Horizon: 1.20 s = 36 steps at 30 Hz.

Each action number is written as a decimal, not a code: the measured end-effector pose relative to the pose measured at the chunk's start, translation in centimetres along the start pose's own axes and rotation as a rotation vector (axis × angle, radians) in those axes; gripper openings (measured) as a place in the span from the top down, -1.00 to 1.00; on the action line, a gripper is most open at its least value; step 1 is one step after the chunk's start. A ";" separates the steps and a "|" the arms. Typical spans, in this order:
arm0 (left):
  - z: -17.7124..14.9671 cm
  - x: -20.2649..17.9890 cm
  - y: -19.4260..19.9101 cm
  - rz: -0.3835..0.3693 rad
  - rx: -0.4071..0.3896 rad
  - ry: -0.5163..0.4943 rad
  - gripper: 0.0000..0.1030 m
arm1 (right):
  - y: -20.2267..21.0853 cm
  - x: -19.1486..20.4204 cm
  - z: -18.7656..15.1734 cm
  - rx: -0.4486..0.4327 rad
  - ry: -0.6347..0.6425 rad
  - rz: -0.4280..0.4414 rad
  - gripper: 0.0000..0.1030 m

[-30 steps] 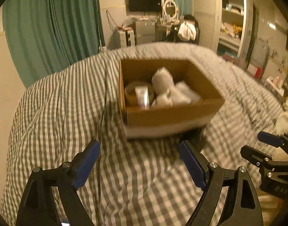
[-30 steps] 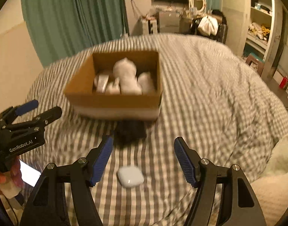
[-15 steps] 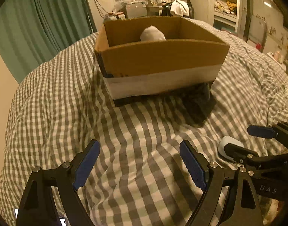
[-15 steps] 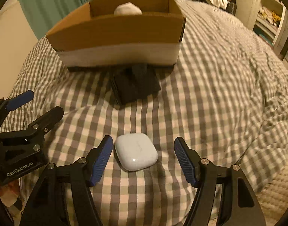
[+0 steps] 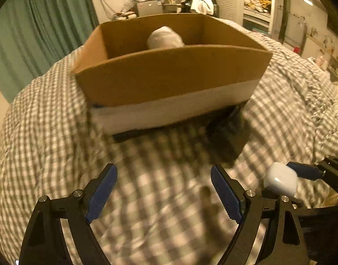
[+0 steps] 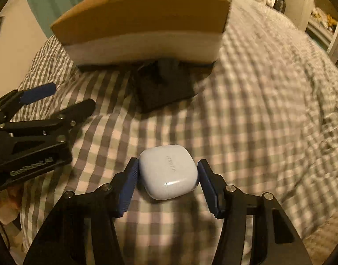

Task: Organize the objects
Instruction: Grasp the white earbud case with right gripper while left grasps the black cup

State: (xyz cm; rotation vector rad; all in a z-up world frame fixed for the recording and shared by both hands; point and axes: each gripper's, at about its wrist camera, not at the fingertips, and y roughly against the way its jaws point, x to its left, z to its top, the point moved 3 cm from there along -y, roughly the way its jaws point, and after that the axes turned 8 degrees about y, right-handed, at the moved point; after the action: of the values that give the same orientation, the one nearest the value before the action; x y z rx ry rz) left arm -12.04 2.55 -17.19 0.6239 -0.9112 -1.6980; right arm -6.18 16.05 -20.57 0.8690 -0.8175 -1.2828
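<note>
A white earbud case (image 6: 169,171) lies on the checked bedspread between the blue pads of my right gripper (image 6: 167,177); the jaws have closed in on both its sides and grip it. It also shows in the left wrist view (image 5: 280,181). A cardboard box (image 5: 169,77) stands beyond, with a white bundle (image 5: 164,38) inside; it also shows in the right wrist view (image 6: 142,22). A black object (image 6: 164,86) lies in front of the box. My left gripper (image 5: 163,190) is open and empty above the bedspread.
The grey-checked bedspread (image 5: 47,121) covers the whole bed. Green curtains (image 5: 36,33) hang at the back left. Shelves and a cluttered desk (image 5: 257,4) stand behind the bed. The left gripper's body (image 6: 29,132) sits at the left of the right wrist view.
Both grippers have dropped lower and closer to the box. My right gripper has moved forward around the earbud case and narrowed its jaws onto it.
</note>
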 end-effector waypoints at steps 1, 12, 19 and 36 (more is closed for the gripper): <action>0.3 -0.5 -0.1 -0.005 -0.002 -0.004 -0.73 | 0.5 -0.4 0.0 -0.006 -0.004 -0.006 -0.06; 3.2 -6.7 -3.2 -0.061 0.020 -0.098 -0.73 | 3.3 -7.0 0.0 -0.071 -0.143 -0.086 -0.06; 2.3 -8.8 -6.1 -0.031 0.105 -0.178 -0.73 | 2.1 -9.5 -0.3 -0.063 -0.191 -0.060 -0.06; 1.2 -8.8 -3.9 -0.038 0.102 -0.221 -0.06 | 2.7 -9.5 -0.6 -0.089 -0.212 -0.027 -0.06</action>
State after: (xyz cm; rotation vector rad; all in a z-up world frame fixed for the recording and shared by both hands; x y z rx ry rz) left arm -12.43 11.85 -19.98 0.5301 -1.1541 -1.7872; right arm -5.46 25.73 -18.73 0.6824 -0.9095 -1.4408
